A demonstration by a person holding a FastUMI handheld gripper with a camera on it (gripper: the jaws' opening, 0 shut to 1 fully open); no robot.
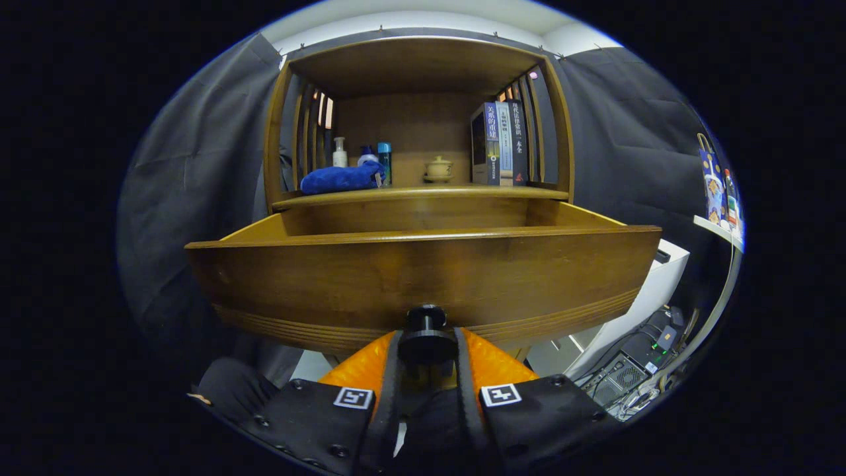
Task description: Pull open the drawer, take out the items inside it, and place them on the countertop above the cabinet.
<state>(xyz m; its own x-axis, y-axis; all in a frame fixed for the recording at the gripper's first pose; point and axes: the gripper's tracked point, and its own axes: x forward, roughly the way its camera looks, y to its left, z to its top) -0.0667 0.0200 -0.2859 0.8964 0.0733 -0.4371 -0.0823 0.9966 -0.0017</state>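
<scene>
Already your gripper [426, 344] is closed on the drawer [423, 277] knob [425, 318], fingers pressing both sides (solid wood, likely heavy); keep hold there, pull straight.

Clutter around the booth, apart from the job itself

A dark grey curtain [198, 178] hung behind and to both sides of the wooden furniture. Off to the right stood a white box-like unit [651, 291], and below it lay a tangle of cables and small black electronic boxes [644, 370] on the floor. Further right, a pale shelf [717, 231] on a curved metal support [724, 291] carried a blue patterned bag [712, 185] and a few small packages [732, 205] set just beside it. A white ceiling strip [410, 13] showed above the curtain.
</scene>
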